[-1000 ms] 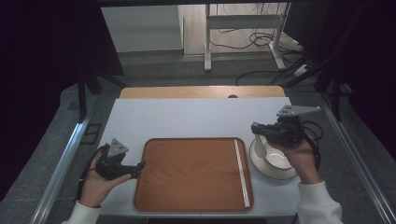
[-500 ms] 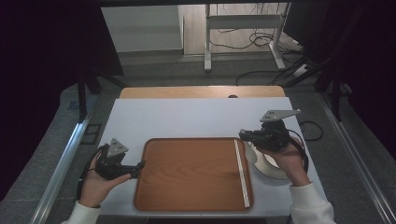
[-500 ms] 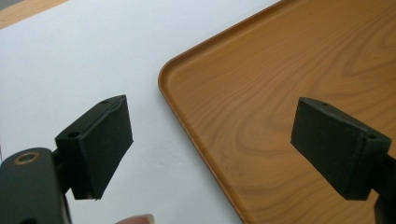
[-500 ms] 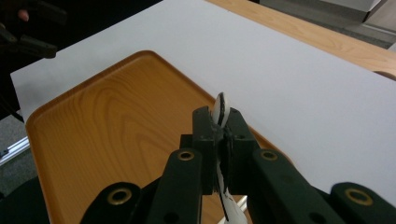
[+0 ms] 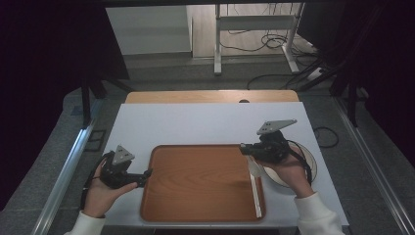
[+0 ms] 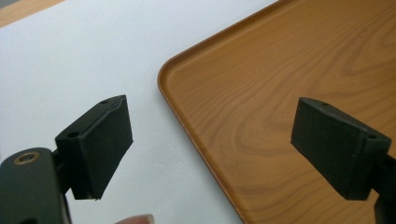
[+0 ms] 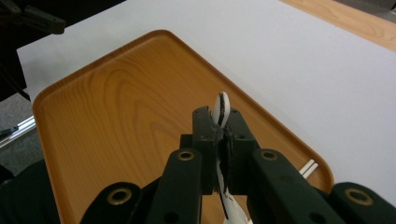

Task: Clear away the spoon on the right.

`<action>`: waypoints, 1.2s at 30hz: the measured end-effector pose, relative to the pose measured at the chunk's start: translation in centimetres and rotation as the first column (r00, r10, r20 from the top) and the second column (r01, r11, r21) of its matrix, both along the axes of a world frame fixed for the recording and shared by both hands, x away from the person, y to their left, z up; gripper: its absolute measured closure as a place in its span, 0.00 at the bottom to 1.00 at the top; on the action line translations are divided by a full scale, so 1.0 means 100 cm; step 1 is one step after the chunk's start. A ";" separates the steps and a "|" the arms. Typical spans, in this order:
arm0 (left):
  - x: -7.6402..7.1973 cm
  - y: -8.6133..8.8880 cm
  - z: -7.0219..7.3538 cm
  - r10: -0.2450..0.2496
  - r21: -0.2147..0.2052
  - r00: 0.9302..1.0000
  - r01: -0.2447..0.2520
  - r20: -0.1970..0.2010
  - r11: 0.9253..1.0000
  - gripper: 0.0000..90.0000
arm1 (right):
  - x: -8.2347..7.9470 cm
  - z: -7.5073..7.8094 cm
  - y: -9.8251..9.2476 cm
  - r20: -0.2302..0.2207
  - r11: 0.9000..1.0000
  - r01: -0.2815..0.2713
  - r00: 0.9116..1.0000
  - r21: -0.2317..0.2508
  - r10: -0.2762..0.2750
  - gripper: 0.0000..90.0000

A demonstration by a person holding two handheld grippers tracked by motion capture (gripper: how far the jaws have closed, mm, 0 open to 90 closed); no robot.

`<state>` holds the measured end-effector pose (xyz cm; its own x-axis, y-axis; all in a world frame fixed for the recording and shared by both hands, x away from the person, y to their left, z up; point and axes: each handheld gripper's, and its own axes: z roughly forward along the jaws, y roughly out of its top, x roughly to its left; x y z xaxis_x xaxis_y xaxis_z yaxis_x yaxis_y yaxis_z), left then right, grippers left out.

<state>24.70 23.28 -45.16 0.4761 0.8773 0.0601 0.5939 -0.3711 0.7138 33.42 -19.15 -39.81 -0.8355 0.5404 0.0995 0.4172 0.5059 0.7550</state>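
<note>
On the left, the left gripper is held in a hand resting on the white surface, its jaws wide apart with nothing between them. In the left gripper view its jaws straddle the rounded near-left corner of the brown wooden rectangular tray, one jaw over the surface, the other over the tray.

The tray lies flat between the two grippers. A pair of white chopsticks lies along its right edge.

On the right, the right gripper is clamped together on a white ceramic spoon, whose tip pokes out beyond the jaws, over the tray's right part. Just behind this gripper, under the hand, a round white plate sits on the surface.
</note>
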 end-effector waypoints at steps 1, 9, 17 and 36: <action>0.000 0.000 0.000 0.000 0.000 1.000 0.000 0.000 1.000 0.14 | 0.000 -0.001 0.001 -0.001 1.000 -0.004 1.000 -0.003 0.004 0.95; 0.000 0.001 0.001 0.000 0.000 1.000 0.000 0.001 1.000 0.14 | 0.000 -0.012 0.013 -0.032 0.999 -0.022 0.999 -0.035 0.021 0.95; 0.000 0.000 0.000 -0.001 0.001 1.000 0.001 -0.002 1.000 0.14 | 0.000 -0.029 0.029 -0.061 0.995 -0.046 0.997 -0.091 0.041 0.95; 0.000 -0.001 0.000 -0.007 0.003 1.000 0.007 -0.005 1.000 0.14 | -0.011 -0.068 0.078 -0.094 0.960 -0.144 0.988 -0.242 0.125 0.94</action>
